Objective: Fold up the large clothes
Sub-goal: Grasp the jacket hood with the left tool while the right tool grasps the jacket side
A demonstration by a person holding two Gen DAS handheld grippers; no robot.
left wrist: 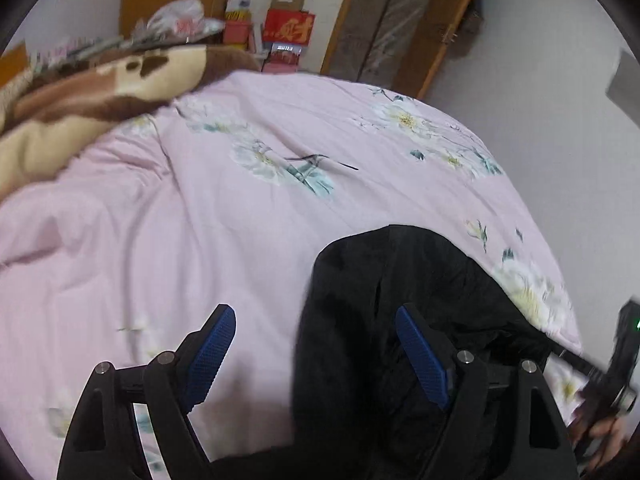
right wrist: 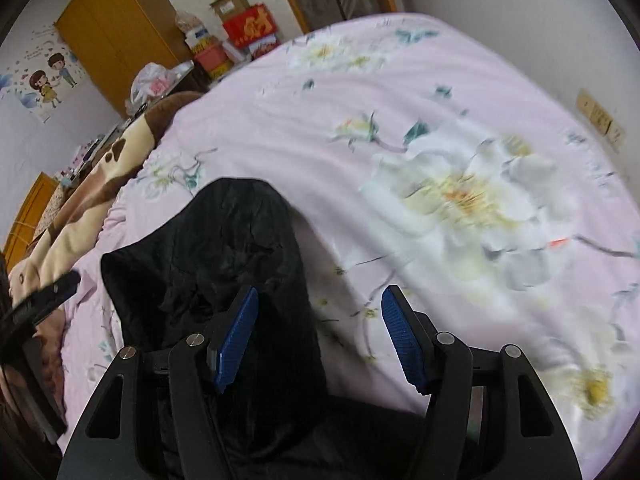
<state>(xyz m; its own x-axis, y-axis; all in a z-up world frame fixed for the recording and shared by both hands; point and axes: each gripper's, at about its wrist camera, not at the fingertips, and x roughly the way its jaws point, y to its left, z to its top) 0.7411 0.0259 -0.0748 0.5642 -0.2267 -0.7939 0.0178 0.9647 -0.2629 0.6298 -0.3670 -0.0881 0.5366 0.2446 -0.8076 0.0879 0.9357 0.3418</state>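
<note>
A black garment (left wrist: 400, 280) lies bunched on the pink flowered quilt (left wrist: 240, 240) of a bed. My left gripper (left wrist: 314, 312) hovers over the garment's left edge, its blue pads wide apart and pressing on nothing. In the right wrist view the same garment (right wrist: 224, 240) lies at lower left. My right gripper (right wrist: 320, 292) hangs over its right edge, open, with only cloth and quilt (right wrist: 440, 120) below. The right gripper's body (left wrist: 616, 360) and a hand (left wrist: 608, 436) show at the left view's right edge. The left gripper's body (right wrist: 40, 300) shows at the right view's left edge.
A brown and cream blanket (left wrist: 80, 92) is heaped at the bed's far left. Red boxes (left wrist: 288, 28) and a yellow wardrobe (right wrist: 112, 36) stand behind the bed. Wooden boards (left wrist: 384, 20) lean on the wall, which runs along the bed's right side.
</note>
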